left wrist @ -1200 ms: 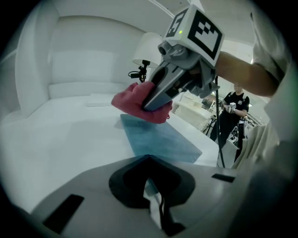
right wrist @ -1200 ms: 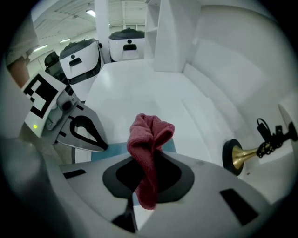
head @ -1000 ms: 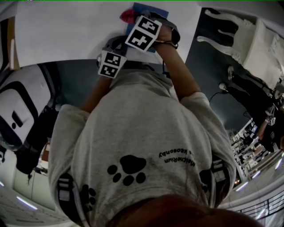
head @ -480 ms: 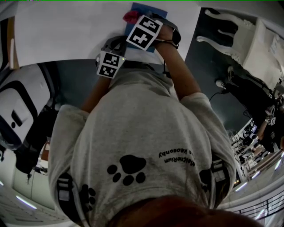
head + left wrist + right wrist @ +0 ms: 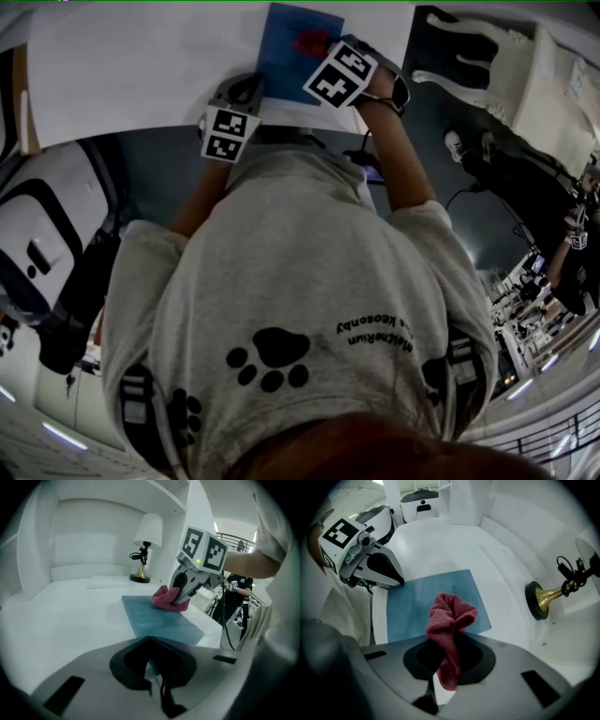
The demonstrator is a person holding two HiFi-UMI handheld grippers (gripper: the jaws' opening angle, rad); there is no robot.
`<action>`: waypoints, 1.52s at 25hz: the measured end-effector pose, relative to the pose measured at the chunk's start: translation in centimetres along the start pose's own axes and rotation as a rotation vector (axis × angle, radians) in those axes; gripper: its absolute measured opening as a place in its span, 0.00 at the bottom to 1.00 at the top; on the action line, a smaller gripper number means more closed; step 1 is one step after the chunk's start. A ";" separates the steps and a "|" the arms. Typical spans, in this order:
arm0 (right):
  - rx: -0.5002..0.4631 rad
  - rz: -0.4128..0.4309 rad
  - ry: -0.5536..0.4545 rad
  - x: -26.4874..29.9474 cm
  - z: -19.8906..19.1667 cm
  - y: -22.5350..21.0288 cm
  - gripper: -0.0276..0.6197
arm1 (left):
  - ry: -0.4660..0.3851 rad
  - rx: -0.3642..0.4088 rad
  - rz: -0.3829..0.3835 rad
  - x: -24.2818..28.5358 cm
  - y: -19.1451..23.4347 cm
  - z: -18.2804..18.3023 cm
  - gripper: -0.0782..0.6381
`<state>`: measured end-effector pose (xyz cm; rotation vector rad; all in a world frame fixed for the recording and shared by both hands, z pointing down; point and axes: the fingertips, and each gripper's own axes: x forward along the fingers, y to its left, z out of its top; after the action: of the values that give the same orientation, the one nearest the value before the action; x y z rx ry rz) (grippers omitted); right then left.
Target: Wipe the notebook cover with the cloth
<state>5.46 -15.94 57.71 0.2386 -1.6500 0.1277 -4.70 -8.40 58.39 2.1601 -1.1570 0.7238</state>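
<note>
Blue, flat and closed: the notebook (image 5: 286, 47), head view, lying on a white table (image 5: 131, 66). A red cloth (image 5: 312, 41) sits on the notebook's cover, toward its right half. The right gripper (image 5: 323, 52) is over the notebook's right side, at the cloth. The left gripper (image 5: 247, 92) is at the notebook's left near edge. A person's grey shirt (image 5: 281, 281) fills the frame below the notebook.

Left gripper view: the left gripper (image 5: 157, 691) has its jaws together, with only a thin slit between them. The notebook (image 5: 159, 618) has its near edge running under the tips; whether it is pinched cannot be told. The cloth (image 5: 165, 597) lies on the notebook's far end, and the right gripper (image 5: 180, 603) is clamped on it. A lamp (image 5: 146, 545) with a white shade and brass foot stands beyond the notebook, apart from it.

Right gripper view: the right gripper (image 5: 445, 677) has its jaws closed on the cloth (image 5: 450, 620), which is bunched upward over the notebook (image 5: 410, 604) with a tail hanging into the opening. The left gripper (image 5: 399, 582) has its dark tips touching the notebook's left corner. The lamp (image 5: 541, 599) shows its brass foot to the right of the notebook, well apart.
</note>
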 end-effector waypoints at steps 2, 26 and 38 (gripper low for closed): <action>0.011 -0.007 0.015 0.0 -0.8 -0.1 0.14 | -0.001 0.001 0.001 -0.1 0.1 0.0 0.13; -0.016 -0.013 -0.186 -4.6 4.0 3.4 0.14 | 0.014 -0.055 -0.018 -0.4 -0.8 -1.0 0.13; -0.155 0.083 -0.141 -0.3 9.1 6.9 0.14 | 0.010 -0.055 -0.010 -0.7 -0.6 -1.0 0.13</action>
<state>-4.89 -11.26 57.00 0.0624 -1.8014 0.0455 -4.72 -7.04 58.43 2.1131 -1.1466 0.6905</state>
